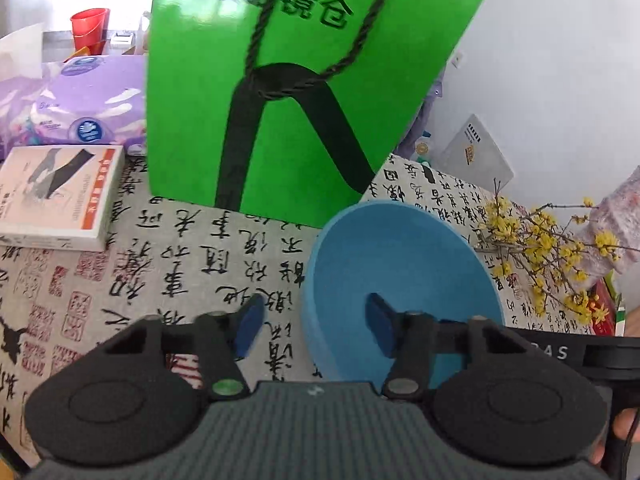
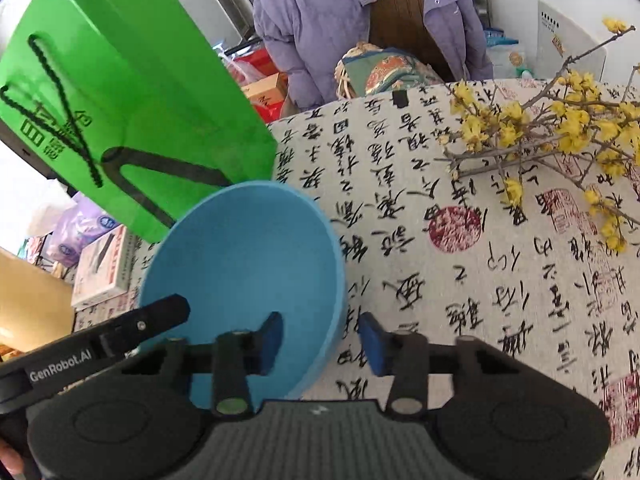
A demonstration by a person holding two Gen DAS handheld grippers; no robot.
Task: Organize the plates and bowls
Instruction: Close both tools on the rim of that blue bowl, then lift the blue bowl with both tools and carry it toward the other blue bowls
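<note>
A blue bowl (image 1: 400, 280) stands on the calligraphy-print tablecloth (image 1: 180, 248); it also shows in the right wrist view (image 2: 248, 256). My left gripper (image 1: 316, 328) is open and straddles the bowl's left rim: its right finger is inside the bowl, its left finger outside. My right gripper (image 2: 320, 340) is open and straddles the bowl's right rim: left finger inside, right finger outside. The left gripper's body shows at the lower left of the right wrist view (image 2: 100, 344). No plates are in view.
A green paper bag (image 1: 304, 80) stands just behind the bowl, also in the right wrist view (image 2: 120, 120). A white box (image 1: 56, 196) and purple tissue packs (image 1: 88, 104) lie at left. Yellow flowering branches (image 2: 560, 140) lie at right. A purple jacket (image 2: 340, 20) hangs beyond the table.
</note>
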